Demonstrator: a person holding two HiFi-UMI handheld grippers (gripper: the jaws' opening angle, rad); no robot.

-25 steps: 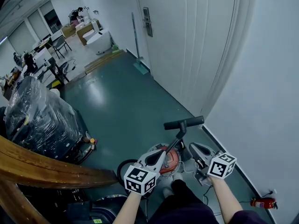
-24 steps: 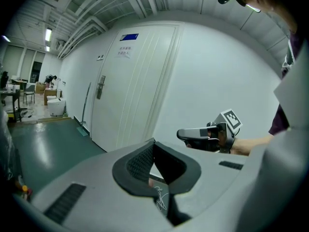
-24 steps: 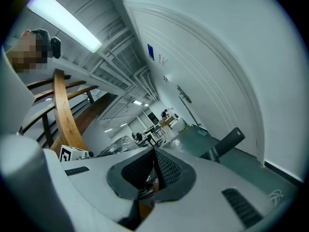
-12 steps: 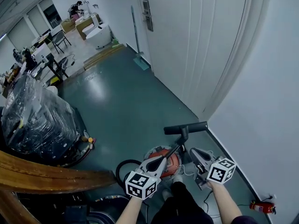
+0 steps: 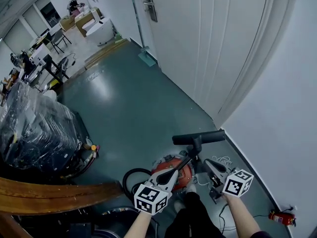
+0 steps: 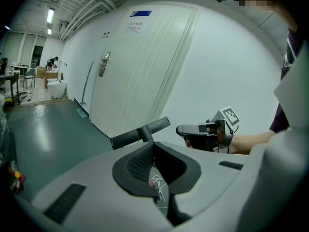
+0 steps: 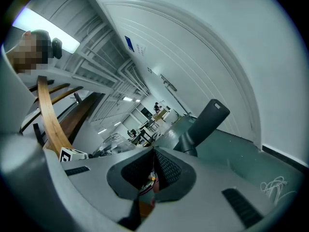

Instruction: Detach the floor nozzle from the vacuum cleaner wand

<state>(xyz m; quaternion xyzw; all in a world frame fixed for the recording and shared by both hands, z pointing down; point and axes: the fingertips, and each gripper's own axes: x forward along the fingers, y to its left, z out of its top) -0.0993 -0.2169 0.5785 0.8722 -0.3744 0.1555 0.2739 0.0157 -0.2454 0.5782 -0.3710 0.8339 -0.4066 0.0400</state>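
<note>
The floor nozzle is a long black bar, smooth and hard, like the top of a T. It is fixed on the end of the thin dark wand, over the shiny green floor and near the tall white door. The wand leads down to the round red vacuum cleaner, and a black hose curls in a loop beside it. The left tongs are shut tight with nothing in them, and they hang over the red body. The right tongs are shut and empty too, just beside the wand. Neither pair touches the nozzle. Only the head view shows a big lump wrapped in crinkly plastic and a small red fire extinguisher by the wall. The left gripper view shows the whole nozzle from the side as a tilted bar, with the right tongs close by. The right gripper view shows just one fat, rounded end of it, and a curved brown wooden rail.
</note>
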